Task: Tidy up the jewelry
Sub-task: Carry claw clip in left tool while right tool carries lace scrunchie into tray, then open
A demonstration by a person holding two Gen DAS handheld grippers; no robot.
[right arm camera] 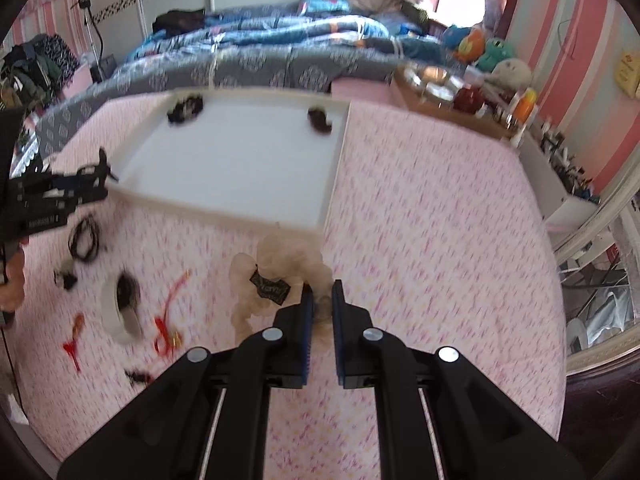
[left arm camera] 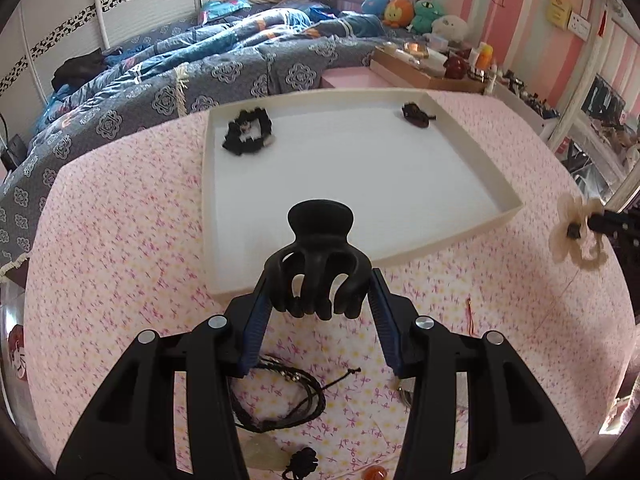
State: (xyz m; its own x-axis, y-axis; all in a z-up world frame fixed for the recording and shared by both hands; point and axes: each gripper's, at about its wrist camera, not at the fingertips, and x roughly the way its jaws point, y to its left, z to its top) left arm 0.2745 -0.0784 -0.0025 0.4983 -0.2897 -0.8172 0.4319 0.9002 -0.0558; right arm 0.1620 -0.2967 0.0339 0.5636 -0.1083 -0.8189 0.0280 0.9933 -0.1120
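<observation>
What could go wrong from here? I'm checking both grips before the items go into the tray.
The black claw clip sits only at the left gripper's fingertips, so it may twist free. The cream scrunchie dangles from the right gripper, pinched at one edge, and could slip or snag the white tray's rim.

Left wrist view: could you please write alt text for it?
The left gripper holds a black claw hair clip between its fingers above a pink floral cloth, before a white tray holding a black scrunchie and a dark accessory.
</observation>
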